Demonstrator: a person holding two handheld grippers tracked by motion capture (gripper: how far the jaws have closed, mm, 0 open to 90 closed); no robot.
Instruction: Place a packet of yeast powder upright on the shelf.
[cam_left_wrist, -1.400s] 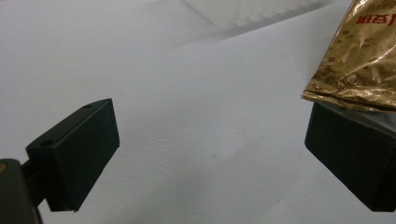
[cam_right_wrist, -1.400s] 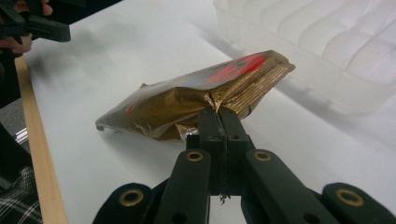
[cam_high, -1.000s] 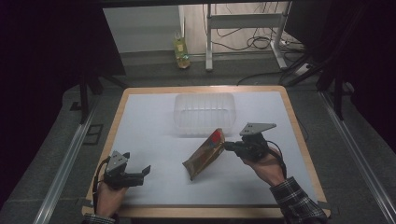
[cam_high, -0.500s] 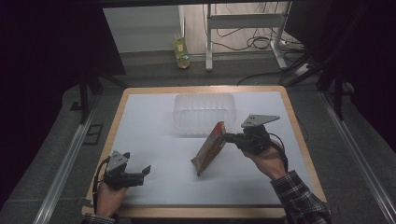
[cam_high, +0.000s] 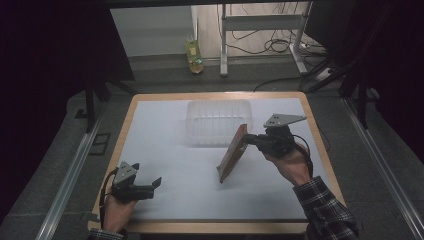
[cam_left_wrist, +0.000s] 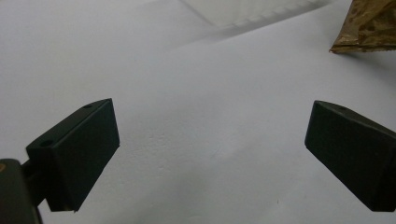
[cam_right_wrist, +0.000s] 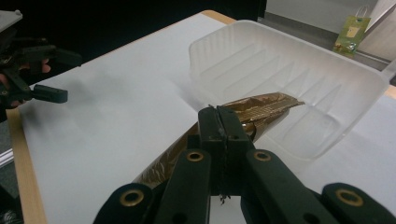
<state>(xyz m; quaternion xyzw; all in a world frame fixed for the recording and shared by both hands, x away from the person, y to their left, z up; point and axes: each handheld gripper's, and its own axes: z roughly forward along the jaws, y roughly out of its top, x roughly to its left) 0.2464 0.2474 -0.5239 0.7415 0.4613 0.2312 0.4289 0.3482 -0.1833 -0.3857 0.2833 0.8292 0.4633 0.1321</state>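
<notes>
Lifting the brown snack packet (cam_high: 233, 152) by its upper edge, your right gripper (cam_high: 248, 139) now carries it higher and nearer the clear plastic tray (cam_high: 218, 121) than a second ago, when it lay lower on the white sheet (cam_high: 170, 150); only its bottom corner seems to touch down, so the drop into the tray looks close. Your left gripper (cam_high: 156, 184) rests at the near left corner, unmoved.

From the left gripper view, your jaws stand wide apart over bare sheet.

From the right gripper view, your jaws are clenched on the packet's edge (cam_right_wrist: 261, 108), directly before the tray (cam_right_wrist: 299, 60).
</notes>
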